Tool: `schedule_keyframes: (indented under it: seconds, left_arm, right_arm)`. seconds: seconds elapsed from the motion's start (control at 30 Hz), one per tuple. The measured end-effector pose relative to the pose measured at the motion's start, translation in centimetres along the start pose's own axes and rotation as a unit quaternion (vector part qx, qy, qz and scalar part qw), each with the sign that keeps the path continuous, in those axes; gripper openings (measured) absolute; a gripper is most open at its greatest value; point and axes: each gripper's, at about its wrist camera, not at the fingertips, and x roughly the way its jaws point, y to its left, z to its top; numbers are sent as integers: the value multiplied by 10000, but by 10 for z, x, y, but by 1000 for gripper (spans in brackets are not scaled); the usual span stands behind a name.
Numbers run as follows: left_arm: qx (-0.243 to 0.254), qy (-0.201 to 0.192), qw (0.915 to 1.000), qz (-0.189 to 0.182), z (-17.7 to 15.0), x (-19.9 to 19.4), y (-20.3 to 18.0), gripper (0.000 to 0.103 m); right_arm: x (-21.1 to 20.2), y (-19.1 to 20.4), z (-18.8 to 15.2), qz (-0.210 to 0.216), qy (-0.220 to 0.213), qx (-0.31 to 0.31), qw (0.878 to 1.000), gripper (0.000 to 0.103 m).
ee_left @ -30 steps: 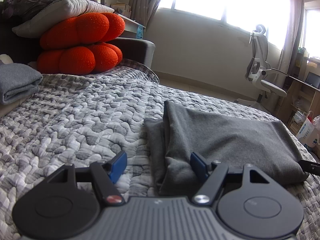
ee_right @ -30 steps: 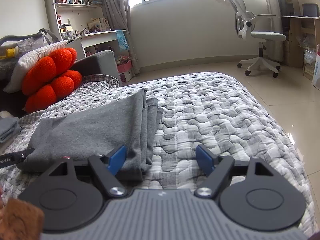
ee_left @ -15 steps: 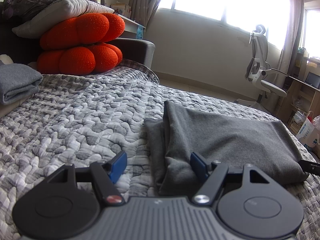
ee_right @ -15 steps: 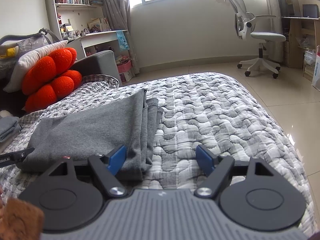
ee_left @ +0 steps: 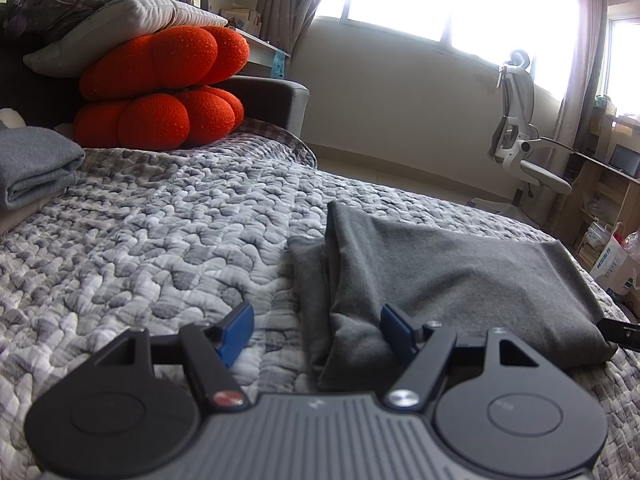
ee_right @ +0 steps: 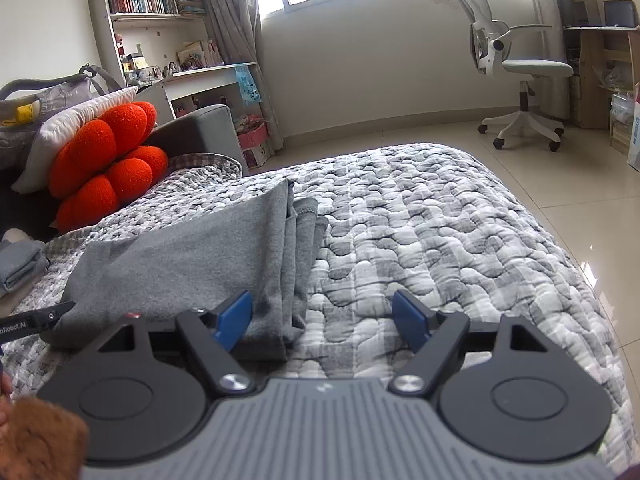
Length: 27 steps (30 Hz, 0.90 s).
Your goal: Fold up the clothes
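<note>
Garment: grey folded cloth [ee_left: 460, 280], soft matte knit, roughly rectangular, lying flat on the bed with stacked layered edges on one short side.
Bed: quilt [ee_left: 160, 248] in a grey-white pebbled, puffy stitch pattern.
Left gripper [ee_left: 316, 326]: fingers spread, blue pads on neither side pressing; one short end of the cloth lies between them.
Right gripper [ee_right: 322, 318]: fingers spread wide over the layered edge, nothing pinched.
Around: orange lobed cushion [ee_left: 160, 92] and white pillow [ee_left: 120, 24] at the head; another folded grey cloth [ee_left: 32, 168] at the left edge.
Room: bare quilt beside the cloth; office chair [ee_right: 516, 64] stands well apart on the tiled floor.
</note>
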Motion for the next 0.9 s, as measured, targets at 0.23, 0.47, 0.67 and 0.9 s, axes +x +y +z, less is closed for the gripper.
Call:
schedule_keyframes:
  seconds: [0.23,0.47,0.67,0.9]
  left_arm:
    - [-484,248,9976,-421,12,-18,30,72]
    - [-1333,519,9839,-1072,6,-44,56,72]
    - [-1576,777,9690,-1739,2,-34,41,72]
    - [-1892,1041,9519,-2175,-5,-11,32,73]
  right_arm:
    - [-14,-14,2,365,164,220,9990,88]
    - [-32,-31,3,1530,424,1580,9746,89]
    - [-14,-5,1,2233,935,1951,9504,89]
    - [1,19,5,2003,673,1743,9617,89]
